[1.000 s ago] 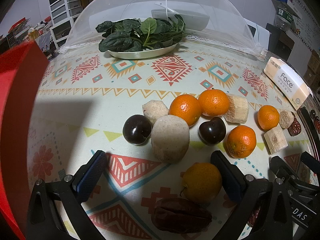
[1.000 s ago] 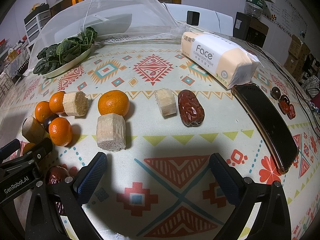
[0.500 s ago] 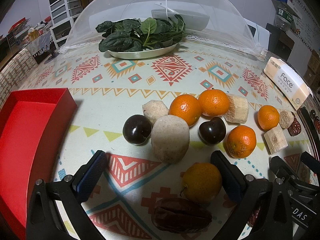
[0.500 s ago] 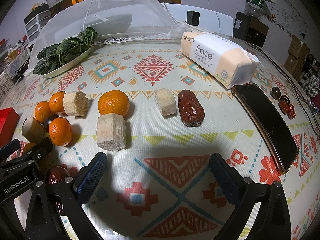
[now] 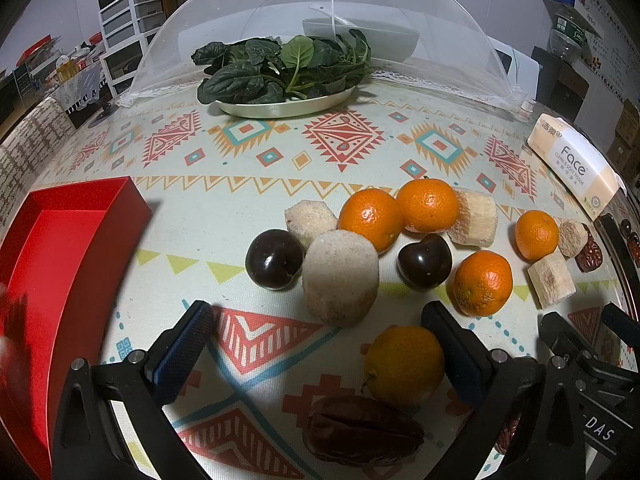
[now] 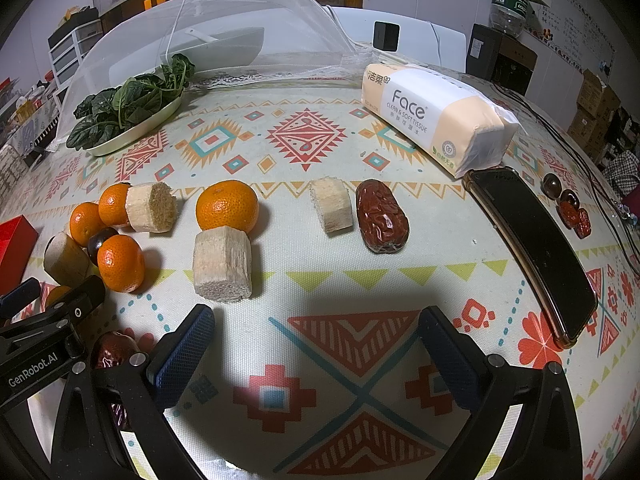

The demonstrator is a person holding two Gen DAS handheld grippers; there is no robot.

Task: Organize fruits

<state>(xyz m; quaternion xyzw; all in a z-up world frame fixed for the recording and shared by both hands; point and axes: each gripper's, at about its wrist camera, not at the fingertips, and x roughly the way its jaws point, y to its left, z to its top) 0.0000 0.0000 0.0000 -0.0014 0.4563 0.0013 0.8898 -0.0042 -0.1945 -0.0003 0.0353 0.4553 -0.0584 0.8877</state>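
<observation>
Left gripper (image 5: 320, 344) low over the patterned tablecloth (image 5: 256, 160), jaws spread wide, nothing between the blue pads but cloth; a yellow-orange citrus fruit (image 5: 404, 366) lies just inside its right finger, a dark brown wrinkled date (image 5: 362, 430) just below that. Right gripper (image 6: 316, 344) likewise spread wide over bare cloth, holding nothing. Fruit scattered in a loose cluster mid-table. Left wrist view: large pale cylindrical cut piece (image 5: 340, 276) nearest the fingers, a dark glossy plum (image 5: 274, 258) touching its left side, a second dark plum (image 5: 425, 261) to its right. Behind these, two orange mandarins (image 5: 370, 220) side by side and touching, a smaller pale chunk (image 5: 310, 220) to their left, a pale sliced piece (image 5: 474, 218) to their right. A further mandarin (image 5: 483, 283) sits right of the second plum. Open red rectangular box (image 5: 60, 264) at the left edge of the table, well apart from the cluster, nothing visible in it; something blurred at its near-left corner, cannot tell what. Right wrist view: lone mandarin (image 6: 227, 211) touching a pale fibrous cylinder (image 6: 222, 265) in front of it; further right a small pale chunk (image 6: 331, 206) just beside a red wrinkled jujube (image 6: 382, 216). Black phone (image 6: 532, 248) lies at right, one end against a wrapped pack of tissues (image 6: 432, 114). At the far side, a plate of dark leafy greens (image 5: 284, 68) partly under a white mesh food cover (image 5: 332, 12).
</observation>
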